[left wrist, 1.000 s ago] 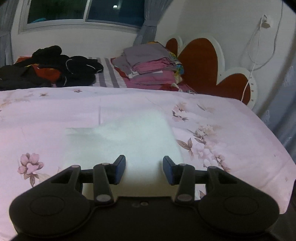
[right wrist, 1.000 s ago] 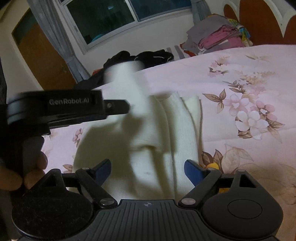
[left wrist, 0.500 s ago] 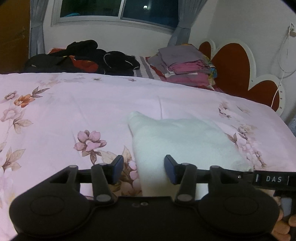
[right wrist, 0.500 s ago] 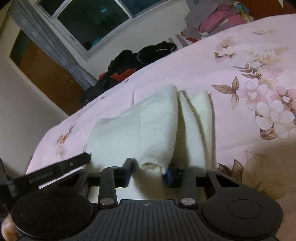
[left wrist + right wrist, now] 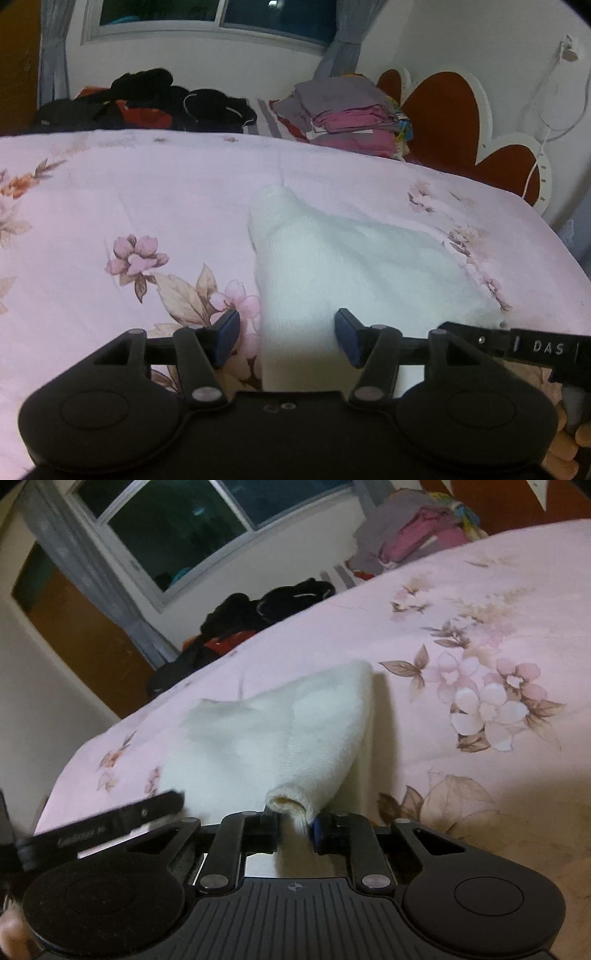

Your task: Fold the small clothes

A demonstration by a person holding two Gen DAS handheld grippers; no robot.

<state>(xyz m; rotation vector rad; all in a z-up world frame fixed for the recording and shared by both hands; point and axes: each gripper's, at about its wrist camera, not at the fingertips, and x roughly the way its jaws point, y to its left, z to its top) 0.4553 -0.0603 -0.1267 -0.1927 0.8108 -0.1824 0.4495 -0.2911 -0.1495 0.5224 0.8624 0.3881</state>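
white knit garment (image 5: 354, 266) lay partly folded on the pink floral bed (image 5: 110, 192), nearer its headboard-side edge, w/ one rolled end lifted. right claw (image 5: 294, 829) was closing & pinched that rolled end between its pads. left claw (image 5: 286, 339) was opening, jaws apart over the garment's near part, pads not pressing it. along the far edge of the bed sat a dark clothes heap (image 5: 147, 101) & a folded stack (image 5: 351, 110) by the headboard (image 5: 454, 110).
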